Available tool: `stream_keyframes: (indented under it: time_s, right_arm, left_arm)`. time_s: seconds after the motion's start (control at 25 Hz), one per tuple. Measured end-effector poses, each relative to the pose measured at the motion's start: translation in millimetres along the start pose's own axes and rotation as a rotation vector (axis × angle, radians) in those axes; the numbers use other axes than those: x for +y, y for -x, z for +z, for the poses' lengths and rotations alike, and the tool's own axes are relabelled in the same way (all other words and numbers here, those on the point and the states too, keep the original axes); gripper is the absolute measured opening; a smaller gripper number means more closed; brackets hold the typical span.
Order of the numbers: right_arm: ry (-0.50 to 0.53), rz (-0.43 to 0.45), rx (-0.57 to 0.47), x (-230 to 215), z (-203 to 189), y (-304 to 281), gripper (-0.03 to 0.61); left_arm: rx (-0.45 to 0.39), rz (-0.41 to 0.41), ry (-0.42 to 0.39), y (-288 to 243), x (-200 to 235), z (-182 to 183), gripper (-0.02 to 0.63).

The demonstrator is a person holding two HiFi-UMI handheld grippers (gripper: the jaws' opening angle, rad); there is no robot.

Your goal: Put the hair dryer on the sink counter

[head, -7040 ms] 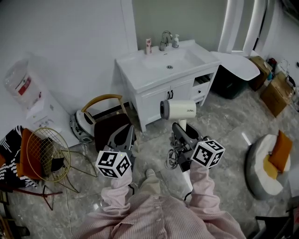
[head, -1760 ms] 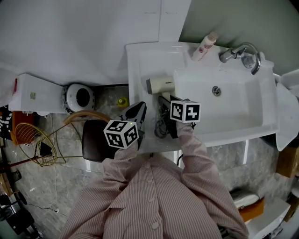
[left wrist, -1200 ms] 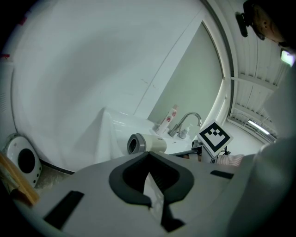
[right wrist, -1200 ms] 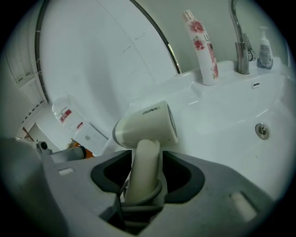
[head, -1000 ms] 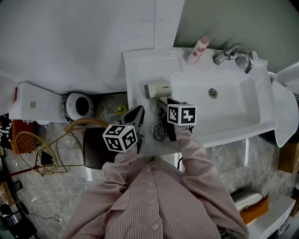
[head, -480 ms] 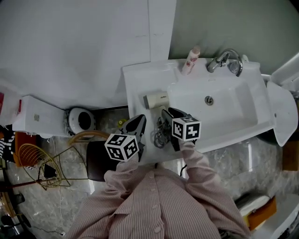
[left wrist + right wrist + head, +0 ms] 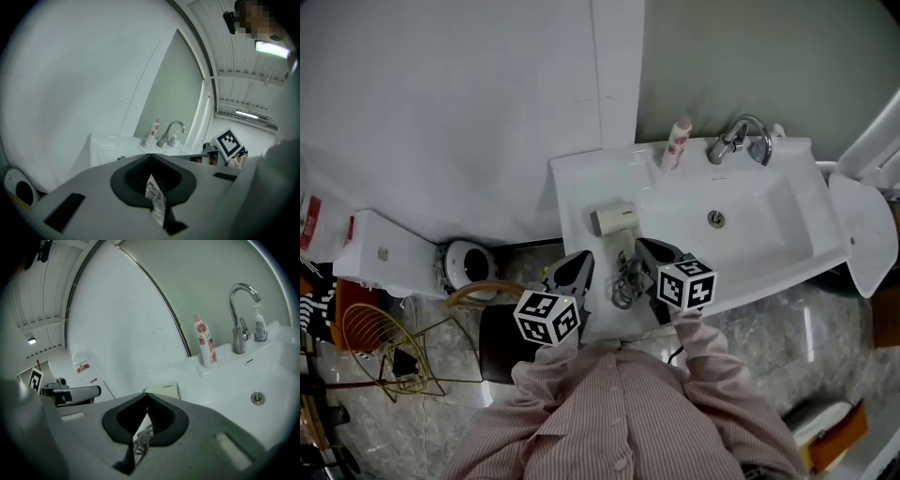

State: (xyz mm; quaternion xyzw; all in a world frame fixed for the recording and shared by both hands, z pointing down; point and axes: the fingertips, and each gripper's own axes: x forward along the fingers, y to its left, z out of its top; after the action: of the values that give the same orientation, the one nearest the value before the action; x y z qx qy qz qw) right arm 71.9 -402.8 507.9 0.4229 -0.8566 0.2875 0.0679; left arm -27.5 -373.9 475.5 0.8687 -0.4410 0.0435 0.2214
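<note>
Against a second ago, finds the right gripper (image 7: 649,251) drawn back off the hair dryer (image 7: 615,219) and clamped where it gaped wide. Against seven seconds back, no longer carries that dryer above the floor.

Leaves the dryer lying flat on the sink counter (image 7: 577,180), left of the basin (image 7: 750,220). Puts its coiled cord (image 7: 624,278) nearer the front edge, just beside the right gripper.

Shows small dark print on the dryer's barrel, too fine to read. Reads "LU" on the flowered pink bottle (image 7: 205,344) by the faucet (image 7: 240,315), perhaps Lux. Shows a red label on the water jug (image 7: 83,367), illegible.

Finds the right gripper's fingers pressed together on nothing, the cord only glimpsed beneath them. Finds the left gripper (image 7: 151,158) likewise clenched and empty, near the counter's front-left corner.
</note>
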Motion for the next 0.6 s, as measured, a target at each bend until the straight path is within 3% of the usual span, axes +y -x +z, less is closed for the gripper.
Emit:
stream_keyframes:
  time_s: [0.6]
  right_arm:
    - [0.059, 0.095, -0.248, 30, 61, 67, 0.006]
  left_arm:
    - [-0.146, 0.018, -0.102, 41, -10, 46, -0.002]
